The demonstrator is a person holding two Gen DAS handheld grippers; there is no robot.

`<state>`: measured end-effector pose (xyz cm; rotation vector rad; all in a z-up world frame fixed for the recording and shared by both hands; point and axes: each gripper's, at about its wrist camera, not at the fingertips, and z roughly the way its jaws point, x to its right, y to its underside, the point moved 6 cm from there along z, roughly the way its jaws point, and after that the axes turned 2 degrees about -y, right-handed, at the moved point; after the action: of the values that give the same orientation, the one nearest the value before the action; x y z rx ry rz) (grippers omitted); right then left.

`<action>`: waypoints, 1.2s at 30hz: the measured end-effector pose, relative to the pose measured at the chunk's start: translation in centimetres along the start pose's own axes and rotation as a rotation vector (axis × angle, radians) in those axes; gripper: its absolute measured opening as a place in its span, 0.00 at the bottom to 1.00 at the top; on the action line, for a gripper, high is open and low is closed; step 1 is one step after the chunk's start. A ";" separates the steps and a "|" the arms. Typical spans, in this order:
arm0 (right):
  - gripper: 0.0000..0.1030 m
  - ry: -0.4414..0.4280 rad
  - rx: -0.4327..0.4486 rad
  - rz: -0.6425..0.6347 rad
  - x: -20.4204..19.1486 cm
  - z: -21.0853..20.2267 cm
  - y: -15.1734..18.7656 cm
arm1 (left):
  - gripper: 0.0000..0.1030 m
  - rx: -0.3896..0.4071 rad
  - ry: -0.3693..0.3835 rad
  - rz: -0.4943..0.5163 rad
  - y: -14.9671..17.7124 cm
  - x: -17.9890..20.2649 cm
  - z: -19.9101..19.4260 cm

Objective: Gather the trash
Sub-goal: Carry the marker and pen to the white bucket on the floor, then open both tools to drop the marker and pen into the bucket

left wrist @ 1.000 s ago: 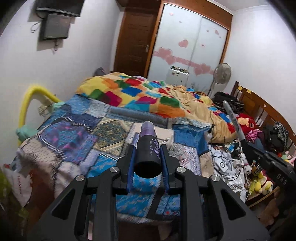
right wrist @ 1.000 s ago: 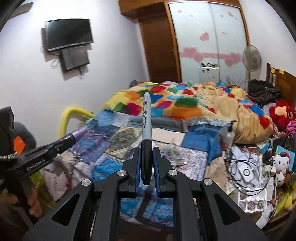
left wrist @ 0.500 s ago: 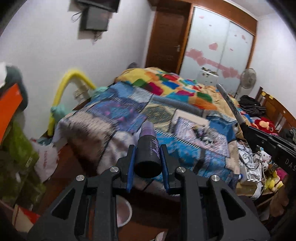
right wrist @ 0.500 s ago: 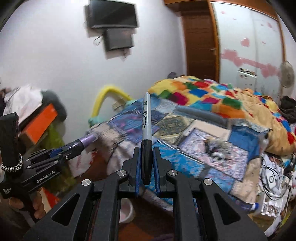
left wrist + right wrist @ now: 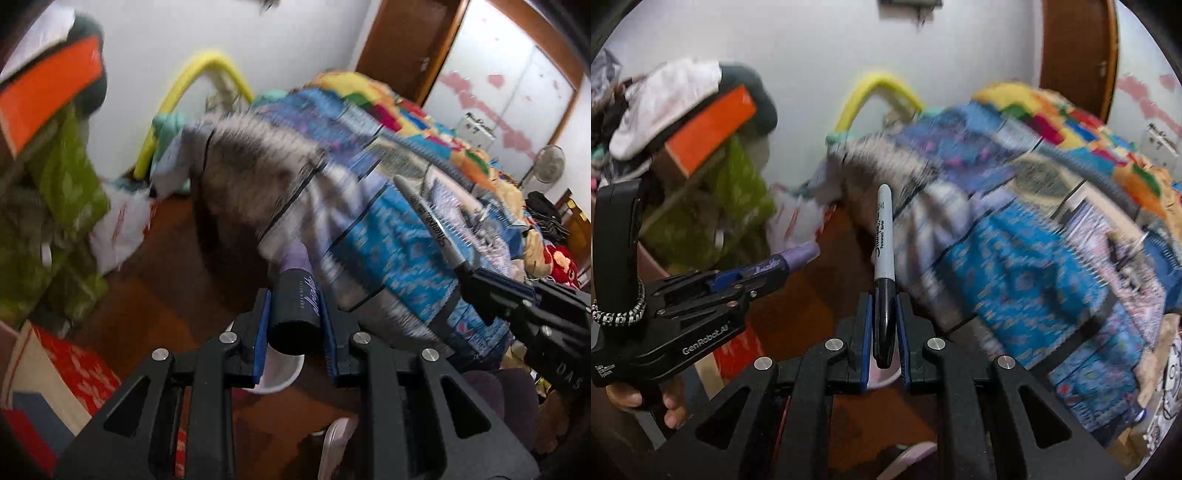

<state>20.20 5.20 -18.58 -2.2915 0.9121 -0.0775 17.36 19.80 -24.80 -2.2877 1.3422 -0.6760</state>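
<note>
Two grippers show, each clamped on one thing. Nearest in the left wrist view, the left gripper (image 5: 294,325) has its blue pads pressed on one dark tube (image 5: 295,306) with a lilac cap, which points toward 12 o'clock. Just under it at 6 o'clock sits one white bowl (image 5: 280,376) on the brown floor (image 5: 177,280). At 3 o'clock the right gripper (image 5: 476,280) is closed narrowly around one black marker (image 5: 432,221), the marker's grey end aimed toward 11 o'clock. In the right wrist view one hand (image 5: 646,402) grips the left tool's handle at 8 o'clock. Farther off, one bed (image 5: 388,206) with patchwork covers fills 1 to 3 o'clock, blurred. One yellow curved bar (image 5: 192,88) stands at 11 o'clock by the white wall.
</note>
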 end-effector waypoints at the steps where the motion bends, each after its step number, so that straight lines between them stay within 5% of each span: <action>1: 0.11 -0.004 -0.025 -0.004 -0.3 1.1 0.4 | 0.24 -0.017 -0.007 -0.010 0.5 -0.4 0.8; 20: 0.11 -0.074 -0.486 0.029 0.5 18.4 6.5 | 0.24 -0.417 -0.077 -0.207 8.9 -6.3 16.4; 29: 0.18 -0.181 -0.528 0.082 0.3 20.5 6.1 | 0.31 -0.473 -0.060 -0.251 8.2 -6.9 18.8; 31: 0.26 -0.184 -0.536 0.115 0.6 20.7 6.1 | 0.33 -0.470 -0.075 -0.246 7.9 -7.1 18.8; 36: 0.27 -0.150 -0.515 0.111 1.5 20.1 6.1 | 0.33 -0.448 -0.076 -0.226 7.6 -6.6 17.7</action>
<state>23.39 12.25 -38.12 -2.6570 1.0709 0.4172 19.81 23.91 -44.62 -2.8200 1.3139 -0.3737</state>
